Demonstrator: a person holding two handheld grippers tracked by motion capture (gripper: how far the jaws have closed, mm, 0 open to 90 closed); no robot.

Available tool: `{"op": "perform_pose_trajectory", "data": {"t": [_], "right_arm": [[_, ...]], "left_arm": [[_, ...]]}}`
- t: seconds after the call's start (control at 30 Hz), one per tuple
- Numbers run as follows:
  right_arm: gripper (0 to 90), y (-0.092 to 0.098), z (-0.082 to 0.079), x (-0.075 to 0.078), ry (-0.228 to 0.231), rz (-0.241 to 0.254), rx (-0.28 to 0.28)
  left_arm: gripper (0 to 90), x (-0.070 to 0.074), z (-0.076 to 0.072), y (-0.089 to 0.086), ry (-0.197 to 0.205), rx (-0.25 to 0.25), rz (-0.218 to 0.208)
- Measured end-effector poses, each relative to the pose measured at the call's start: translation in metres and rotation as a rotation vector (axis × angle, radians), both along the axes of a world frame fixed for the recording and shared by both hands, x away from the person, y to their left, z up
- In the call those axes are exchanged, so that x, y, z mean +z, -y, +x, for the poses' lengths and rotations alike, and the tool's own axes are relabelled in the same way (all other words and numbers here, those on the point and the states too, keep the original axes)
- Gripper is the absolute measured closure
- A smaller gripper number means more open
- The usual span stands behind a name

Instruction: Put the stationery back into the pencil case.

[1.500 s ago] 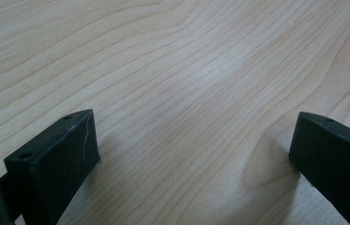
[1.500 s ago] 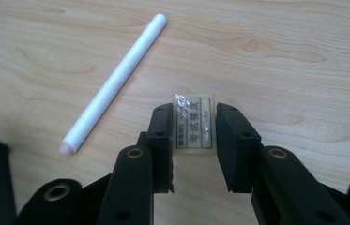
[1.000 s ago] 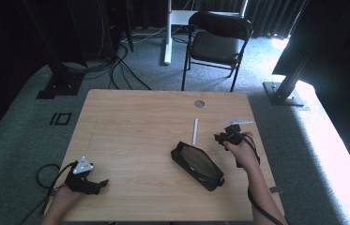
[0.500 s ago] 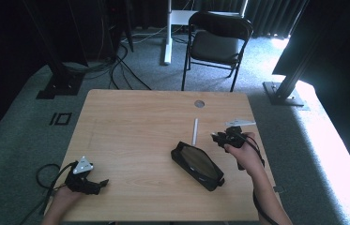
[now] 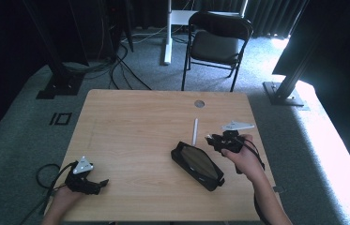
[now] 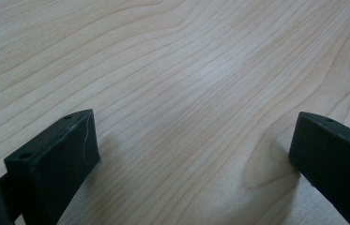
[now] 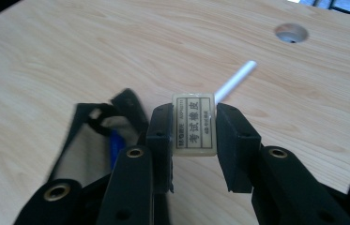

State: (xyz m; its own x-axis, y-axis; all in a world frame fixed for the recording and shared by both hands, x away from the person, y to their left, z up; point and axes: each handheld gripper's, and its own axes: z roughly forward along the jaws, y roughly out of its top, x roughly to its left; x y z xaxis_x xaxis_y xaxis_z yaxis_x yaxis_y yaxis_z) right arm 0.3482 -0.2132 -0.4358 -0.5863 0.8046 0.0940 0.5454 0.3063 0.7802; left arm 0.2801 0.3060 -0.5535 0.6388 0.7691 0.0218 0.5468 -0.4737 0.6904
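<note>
While the right tool clamps its load, each line runs outward from it.

Right tool: jaws pressed on either side of a small pale eraser with printed characters on its label; in the high view the right tool hangs above the tabletop near the right edge, carried by the person's right hand.
Eraser place: between the jaws, off the wood, just above the near end of the pencil case.
Pencil case: black, lying slantwise toward the right of the tabletop, its mouth open beside the tool; in the right gripper view the pencil case shows a pale lining and something blue inside.
White pen: lying loose on the tabletop just behind the case, toward the far edge.
Left tool: jaws well apart, nothing between them, resting near the front left corner.
Step in hand: judged to be carrying the eraser over to the open case.
Next move calls for: lining the eraser up over the opening, lowering it, then parting the jaws; the gap looks narrow, so a miss could catch the rim.
</note>
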Motion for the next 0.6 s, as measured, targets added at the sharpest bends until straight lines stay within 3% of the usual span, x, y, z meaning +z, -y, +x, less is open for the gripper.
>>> {"op": "perform_pose_trajectory", "data": {"t": [0.2, 0.6], "right_arm": [[68.1, -0.01, -0.009, 0.002, 0.01, -0.011, 0.037], [68.2, -0.034, -0.021, -0.007, -0.029, -0.018, 0.117]], "left_arm": [[2.0, 0.0, 0.0, 0.0, -0.001, 0.001, -0.001], [2.0, 0.0, 0.0, 0.0, 0.0, 0.002, -0.002]]}}
